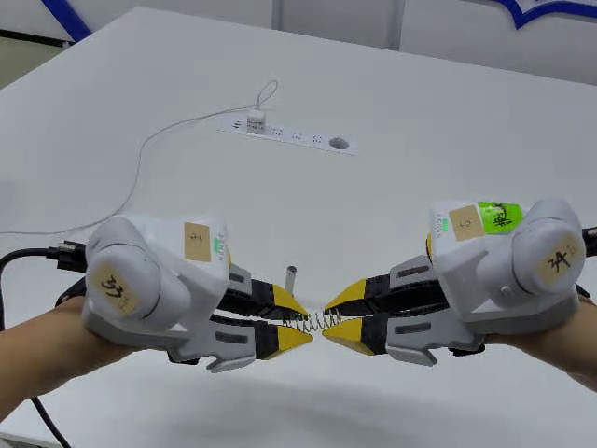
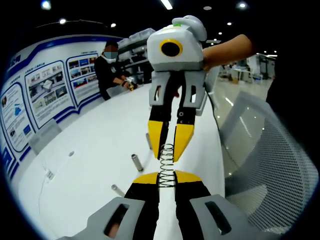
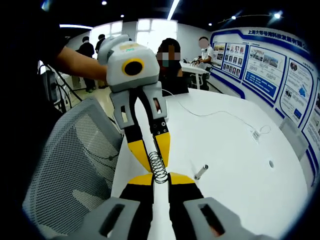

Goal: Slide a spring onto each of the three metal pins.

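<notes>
A small metal spring (image 1: 320,320) hangs above the white table (image 1: 420,112), stretched between the two yellow-tipped grippers. My left gripper (image 1: 300,325) is shut on its left end and my right gripper (image 1: 341,315) is shut on its right end. In the left gripper view the spring (image 2: 166,165) runs from my own tips (image 2: 166,178) up to the right gripper's tips (image 2: 169,146). The right gripper view has the spring (image 3: 158,168) between my tips (image 3: 160,178) and the left gripper's (image 3: 150,150). One upright metal pin (image 1: 290,277) stands just behind the tips. Two pins (image 2: 136,162) (image 2: 117,190) show beside the jaws.
A white power strip (image 1: 289,133) with a thin cable (image 1: 140,159) lies at the table's far middle. A grey mesh chair (image 2: 265,150) (image 3: 75,160) stands at the table's near edge. People stand in the background at another table.
</notes>
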The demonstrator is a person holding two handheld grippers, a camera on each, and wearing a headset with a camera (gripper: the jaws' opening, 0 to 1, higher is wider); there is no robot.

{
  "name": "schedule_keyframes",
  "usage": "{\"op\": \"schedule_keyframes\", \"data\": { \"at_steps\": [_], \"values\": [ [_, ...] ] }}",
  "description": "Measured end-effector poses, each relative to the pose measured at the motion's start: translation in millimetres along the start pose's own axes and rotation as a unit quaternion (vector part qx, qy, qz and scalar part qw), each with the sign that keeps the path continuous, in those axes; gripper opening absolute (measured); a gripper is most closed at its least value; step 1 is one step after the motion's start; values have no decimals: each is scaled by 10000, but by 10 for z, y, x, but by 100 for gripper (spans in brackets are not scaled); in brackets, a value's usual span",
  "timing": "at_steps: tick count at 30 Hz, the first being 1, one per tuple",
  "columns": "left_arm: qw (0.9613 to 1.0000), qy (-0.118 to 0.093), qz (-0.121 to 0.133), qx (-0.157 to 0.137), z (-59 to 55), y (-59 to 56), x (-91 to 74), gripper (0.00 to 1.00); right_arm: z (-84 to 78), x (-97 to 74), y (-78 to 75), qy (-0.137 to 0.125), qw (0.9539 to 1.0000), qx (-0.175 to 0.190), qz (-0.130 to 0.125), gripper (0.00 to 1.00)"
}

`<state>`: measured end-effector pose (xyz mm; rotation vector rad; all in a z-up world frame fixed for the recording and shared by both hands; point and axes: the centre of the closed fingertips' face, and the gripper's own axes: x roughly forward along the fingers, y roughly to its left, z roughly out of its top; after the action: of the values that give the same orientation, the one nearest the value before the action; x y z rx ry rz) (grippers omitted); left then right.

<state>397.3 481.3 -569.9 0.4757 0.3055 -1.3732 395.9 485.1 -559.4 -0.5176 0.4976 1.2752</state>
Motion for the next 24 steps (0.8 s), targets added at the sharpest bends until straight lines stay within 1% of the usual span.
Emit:
{"op": "schedule_keyframes", "data": {
  "at_steps": [3, 5, 11, 15, 18, 22, 24],
  "values": [
    [10000, 12, 5, 19, -5, 0, 1, 10, 38, -9, 23, -70, 10000, 4, 51, 11],
    [10000, 17, -2, 31, -8, -5, 3, 10, 88, -14, 44, -183, 9998, 47, 105, 11],
    [10000, 15, 25, 22, -12, -4, 13, 10, 164, -2, 52, -336, 9992, 174, 123, 11],
    [10000, 3, 44, -1, -12, 3, 11, 10, 232, 7, 43, -555, 9975, 434, 93, 11],
    [10000, -10, 58, -29, -8, 8, 12, 10, 266, 14, 34, -656, 9962, 564, 80, 11],
    [9999, 9, 102, -51, -19, 26, 12, 10, 280, 31, 23, -669, 9960, 596, 28, 11],
    [9998, -24, 89, -176, -17, 27, 9, 10, 298, 39, 16, -708, 9955, 631, 11, 11]
  ]
}}
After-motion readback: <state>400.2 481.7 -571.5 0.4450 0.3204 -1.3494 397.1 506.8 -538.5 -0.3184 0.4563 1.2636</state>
